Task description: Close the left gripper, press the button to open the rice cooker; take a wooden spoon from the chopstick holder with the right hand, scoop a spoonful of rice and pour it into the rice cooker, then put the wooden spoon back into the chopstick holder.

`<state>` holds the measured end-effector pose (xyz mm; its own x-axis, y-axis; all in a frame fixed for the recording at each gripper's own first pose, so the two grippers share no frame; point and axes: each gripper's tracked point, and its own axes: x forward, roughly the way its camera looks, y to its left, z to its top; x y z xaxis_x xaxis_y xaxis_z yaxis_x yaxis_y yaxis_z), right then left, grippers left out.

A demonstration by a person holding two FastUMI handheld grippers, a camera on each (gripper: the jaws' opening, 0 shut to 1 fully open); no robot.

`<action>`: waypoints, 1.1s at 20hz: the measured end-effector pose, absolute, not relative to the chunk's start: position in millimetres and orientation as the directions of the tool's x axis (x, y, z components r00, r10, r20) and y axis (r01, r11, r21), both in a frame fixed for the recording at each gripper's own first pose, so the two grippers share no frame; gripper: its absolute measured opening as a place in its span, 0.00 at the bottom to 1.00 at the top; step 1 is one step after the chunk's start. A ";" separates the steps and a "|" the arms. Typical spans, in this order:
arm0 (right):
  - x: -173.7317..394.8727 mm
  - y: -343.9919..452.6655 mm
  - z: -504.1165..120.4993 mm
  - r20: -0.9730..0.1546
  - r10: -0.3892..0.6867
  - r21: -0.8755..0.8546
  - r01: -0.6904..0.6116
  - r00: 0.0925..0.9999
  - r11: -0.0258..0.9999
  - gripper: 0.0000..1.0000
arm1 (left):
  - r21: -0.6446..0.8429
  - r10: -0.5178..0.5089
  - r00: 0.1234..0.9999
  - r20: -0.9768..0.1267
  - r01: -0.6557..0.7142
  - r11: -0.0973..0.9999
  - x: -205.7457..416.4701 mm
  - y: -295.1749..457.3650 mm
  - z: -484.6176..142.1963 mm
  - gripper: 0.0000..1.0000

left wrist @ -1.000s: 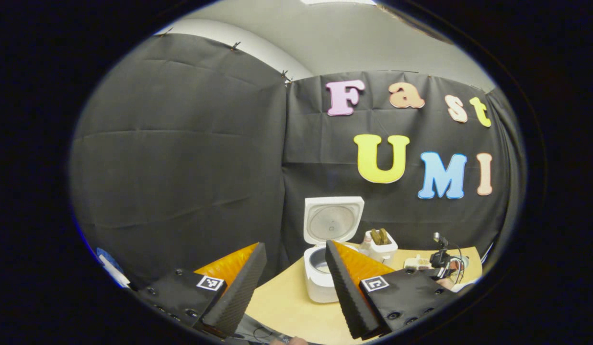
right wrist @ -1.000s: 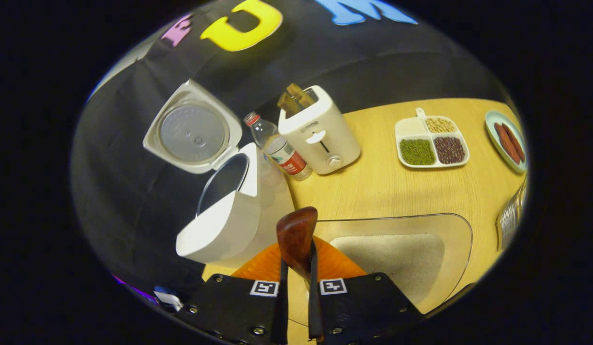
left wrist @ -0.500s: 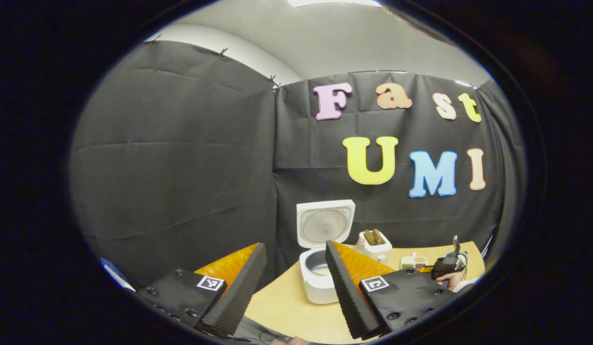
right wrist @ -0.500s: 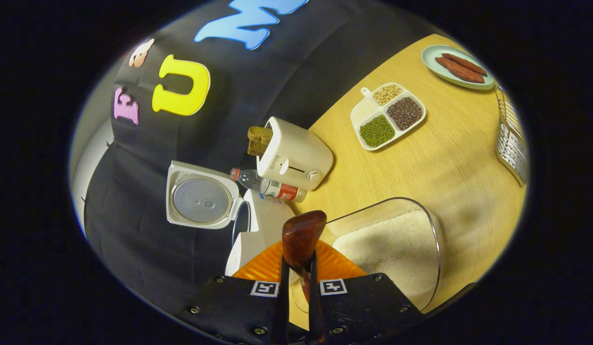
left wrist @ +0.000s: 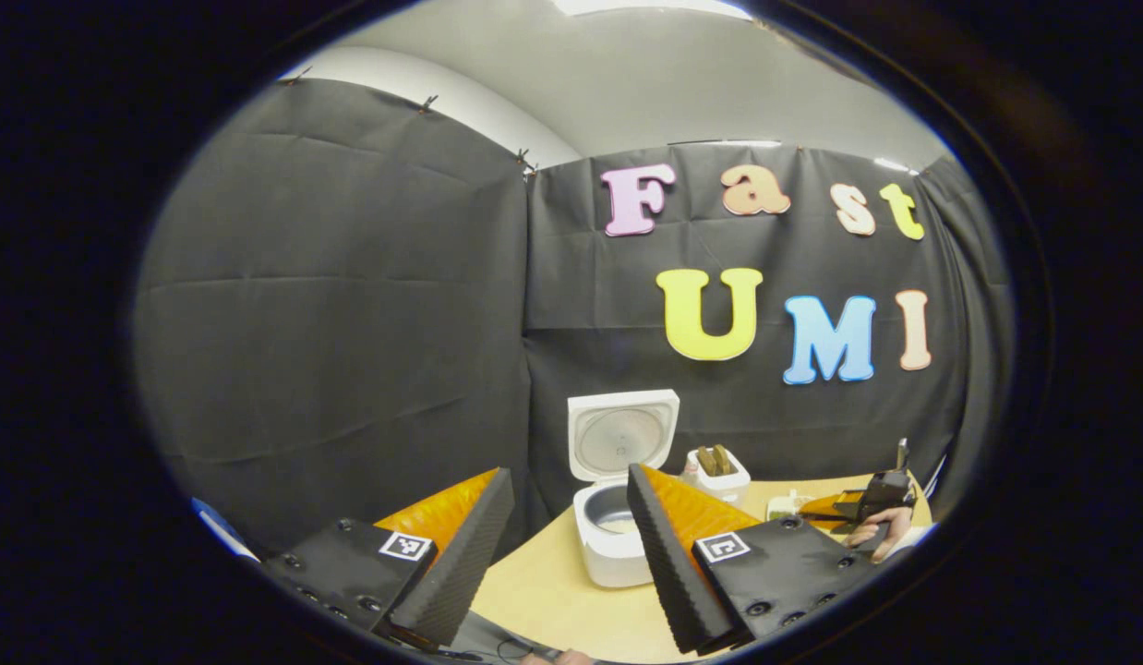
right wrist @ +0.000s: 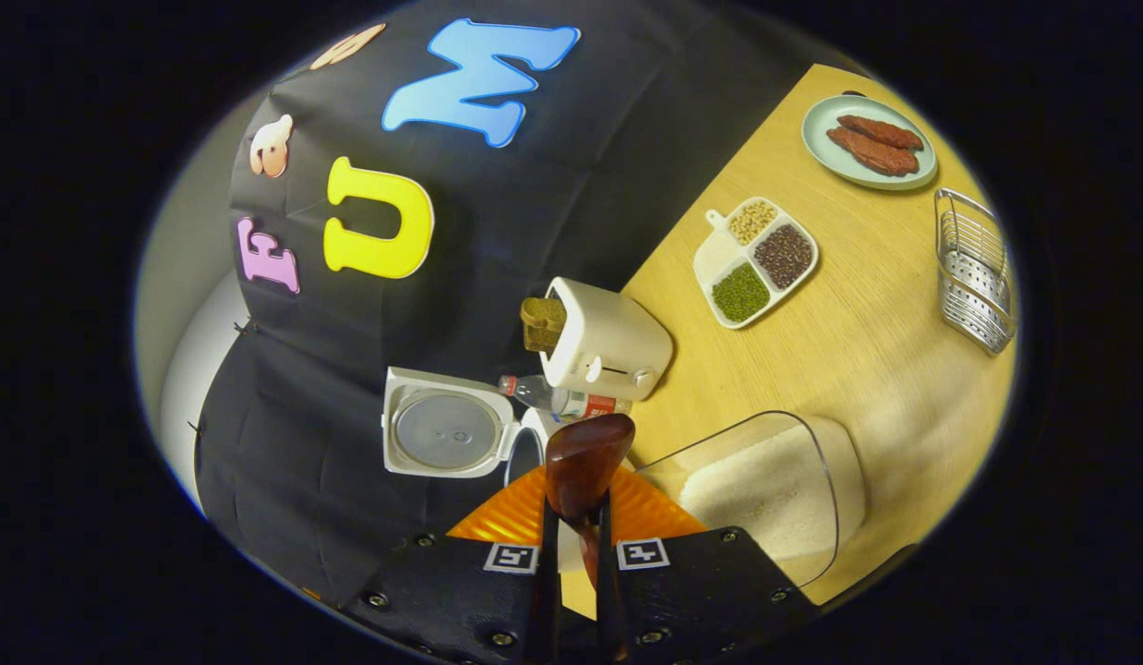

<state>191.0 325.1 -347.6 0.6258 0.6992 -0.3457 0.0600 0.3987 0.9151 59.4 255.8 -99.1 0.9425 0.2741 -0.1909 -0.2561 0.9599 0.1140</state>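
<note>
Wooden spoon (right wrist: pixel 585 462) clamped between right gripper (right wrist: pixel 576 554) jaws, bowl protruding forward, left gripper (left wrist: pixel 571 545) jaws apart, rice cooker (left wrist: pixel 613 545) lid raised.

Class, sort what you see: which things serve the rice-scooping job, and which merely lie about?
Job: white rice cooker, lid open; brown wooden spoon in right gripper; clear rice tub; wire chopstick holder.
Idle: white toaster; plastic bottle; divided bean tray; green plate.

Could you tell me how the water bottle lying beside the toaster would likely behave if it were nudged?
The water bottle lies on its side, so it would probably roll. It looks like clear, thin plastic, so likely light and somewhat squashy. The toaster and rice cooker flank it and might stop it quickly.
</note>
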 end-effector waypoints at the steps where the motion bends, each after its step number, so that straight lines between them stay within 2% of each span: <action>1: 194.8 332.6 -331.8 -0.321 0.706 0.921 0.033 0.631 0.389 0.17 | 0.115 0.277 0.942 -0.191 -0.259 0.959 57.0 258.4 -99.7 0.86; 3: 201.6 354.5 -297.2 -0.259 0.730 0.937 -0.017 0.632 0.348 0.17 | 0.116 0.286 0.940 -0.187 -0.268 0.956 57.7 268.4 -104.8 0.94; 6: 214.3 398.3 -257.7 -0.190 0.761 0.944 -0.098 0.620 0.315 0.16 | 0.116 0.307 0.934 -0.181 -0.290 0.950 51.3 279.0 -100.1 0.82; 10: 231.0 463.8 -235.5 -0.179 0.789 0.913 -0.201 0.587 0.356 0.16 | 0.118 0.344 0.922 -0.177 -0.327 0.938 44.6 295.3 -100.3 0.82; 13: 244.3 511.7 -243.6 -0.212 0.796 0.851 -0.292 0.568 0.435 0.16 | 0.125 0.368 0.913 -0.177 -0.350 0.928 40.1 307.1 -100.8 0.82; 18: 253.3 587.3 -277.7 -0.313 0.784 0.627 -0.503 0.536 0.594 0.17 | 0.140 0.410 0.893 -0.185 -0.388 0.911 33.7 321.1 -104.2 0.82; 22: 250.6 625.4 -300.1 -0.380 0.776 0.436 -0.643 0.503 0.630 0.17 | 0.142 0.441 0.876 -0.195 -0.420 0.896 28.5 333.4 -111.6 0.82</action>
<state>250.6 625.4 -300.1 0.5030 0.7761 -0.3804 -0.6428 0.6301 0.4357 28.5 333.4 -111.6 0.8759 0.4414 -0.1950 -0.4201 0.8963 0.1420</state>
